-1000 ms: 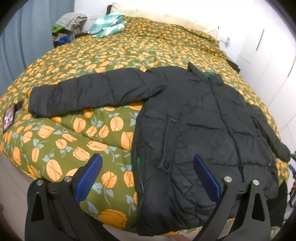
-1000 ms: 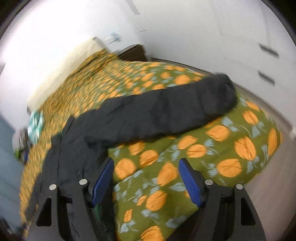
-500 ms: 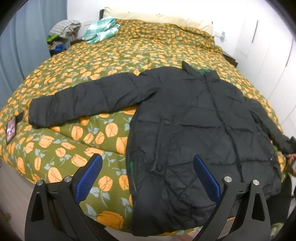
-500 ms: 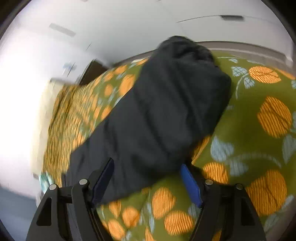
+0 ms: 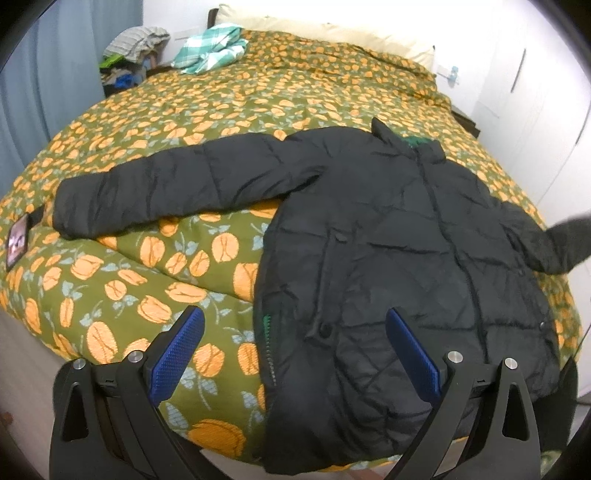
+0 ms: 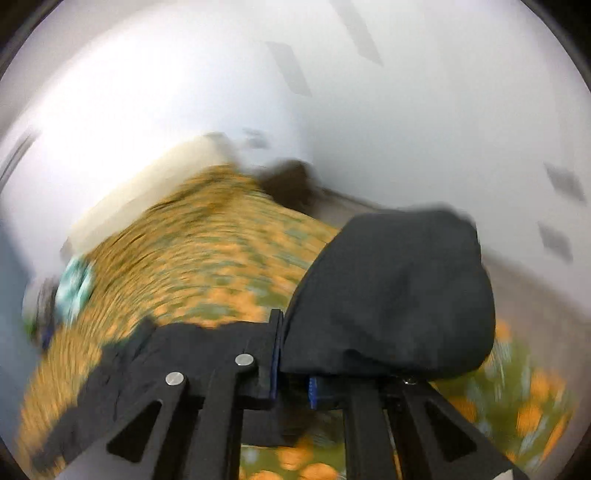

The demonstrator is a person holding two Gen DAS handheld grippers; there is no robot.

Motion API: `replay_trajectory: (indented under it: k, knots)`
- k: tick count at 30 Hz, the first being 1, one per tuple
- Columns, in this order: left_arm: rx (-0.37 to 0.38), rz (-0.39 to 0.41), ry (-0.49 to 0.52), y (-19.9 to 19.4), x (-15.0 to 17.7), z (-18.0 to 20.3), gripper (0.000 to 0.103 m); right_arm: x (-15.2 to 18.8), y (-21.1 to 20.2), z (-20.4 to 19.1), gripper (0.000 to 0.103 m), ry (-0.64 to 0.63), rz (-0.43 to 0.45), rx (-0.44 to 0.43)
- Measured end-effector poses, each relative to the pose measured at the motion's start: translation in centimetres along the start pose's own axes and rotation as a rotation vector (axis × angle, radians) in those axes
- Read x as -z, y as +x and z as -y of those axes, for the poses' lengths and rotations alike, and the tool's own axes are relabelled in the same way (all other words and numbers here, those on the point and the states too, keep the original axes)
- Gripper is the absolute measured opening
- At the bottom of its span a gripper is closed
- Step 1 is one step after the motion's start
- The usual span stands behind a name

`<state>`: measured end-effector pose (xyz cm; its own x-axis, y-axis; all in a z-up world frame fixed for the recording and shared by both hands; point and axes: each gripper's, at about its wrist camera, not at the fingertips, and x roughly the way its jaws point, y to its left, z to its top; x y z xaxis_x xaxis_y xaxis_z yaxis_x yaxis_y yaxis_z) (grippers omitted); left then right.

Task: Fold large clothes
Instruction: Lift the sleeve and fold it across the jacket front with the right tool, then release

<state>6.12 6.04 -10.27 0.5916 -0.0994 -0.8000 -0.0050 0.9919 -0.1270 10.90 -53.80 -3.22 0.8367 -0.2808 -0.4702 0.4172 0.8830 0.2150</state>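
A black quilted puffer jacket [image 5: 388, 251] lies front-up across the near half of a bed, its hem overhanging the foot edge. One sleeve [image 5: 177, 188] is stretched out flat to the side over the bedding; the opposite sleeve's cuff [image 6: 399, 295] is raised off the bed and pinched in the right gripper [image 6: 291, 363], whose blue-padded jaws are drawn together on the fabric. In the left wrist view the same cuff appears as a blurred dark shape at the right edge of the frame. A green lining shows at the collar [image 5: 417, 142] and along the front zip edge.

The left gripper [image 5: 295, 354] hovers above the foot of the bed over the jacket's lower hem, its jaws spread wide apart, holding nothing; blue textured pads [image 5: 177, 354] face inward.

The bed is covered by an olive duvet with an orange fruit print [image 5: 155, 273]. A cream pillow [image 5: 332, 33] lies along the head. A teal-and-white checked cloth [image 5: 210, 53] sits crumpled near the far corner, with a heap of clothes [image 5: 133, 48] just beyond it beside a blue curtain [image 5: 55, 74]. A phone [image 5: 17, 242] rests at the bed's side edge. White wardrobe doors [image 5: 535, 92] flank the other side. The right wrist view is heavily motion-blurred.
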Motion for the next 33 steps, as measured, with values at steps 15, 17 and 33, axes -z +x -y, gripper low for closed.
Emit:
replay_trajectory:
  k: [15,17,33]
  knots:
    - [0.019,0.02,-0.078,-0.8,1.4,-2.2,0.099,4.6,4.8,-29.8,0.011,-0.484,-0.162,-0.397]
    - [0.012,0.012,-0.093,-0.7,1.8,-2.9,0.099,7.9,5.7,-32.5,0.011,-0.548,-0.216,-0.415]
    - [-0.002,-0.031,-0.103,0.5,2.8,-3.6,0.099,24.9,6.4,-38.4,0.063,-0.813,-0.494,-0.462]
